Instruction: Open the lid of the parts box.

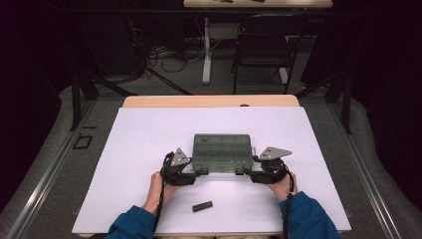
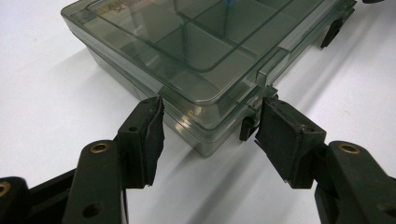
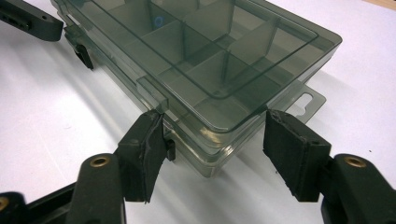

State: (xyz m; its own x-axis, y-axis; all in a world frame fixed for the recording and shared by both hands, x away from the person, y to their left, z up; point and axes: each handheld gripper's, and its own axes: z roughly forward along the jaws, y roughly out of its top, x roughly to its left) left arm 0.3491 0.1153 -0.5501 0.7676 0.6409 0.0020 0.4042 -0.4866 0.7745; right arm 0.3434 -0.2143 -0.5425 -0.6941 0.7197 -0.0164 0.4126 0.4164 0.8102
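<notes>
At the centre of the high view, on the white sheet covering the desk [image 1: 149, 149], the smoky transparent plastic compartment box [image 1: 221, 153] lies flat with its lid down, its front edge towards you. Its two small dark front latches [image 2: 247, 127] look shut, so the step in hand seems to be working them.

Your left hand-held gripper [image 1: 198, 173] sits at the box's lower-left corner and your right hand-held gripper [image 1: 244, 173] at the lower-right. Both stand part open, straddling a front corner; in each gripper view one pad [image 2: 152, 135] lies close against the box beside a latch while the other stands clear, and I cannot tell whether any pad truly touches. Nothing is clamped.

Keep both hands level and matched, so the box does not skid up the frame. Set a pad tip squarely on each latch before levering. Mind the small black rectangular block [image 1: 202, 206] lying loose at lower centre, well apart from the box.
</notes>
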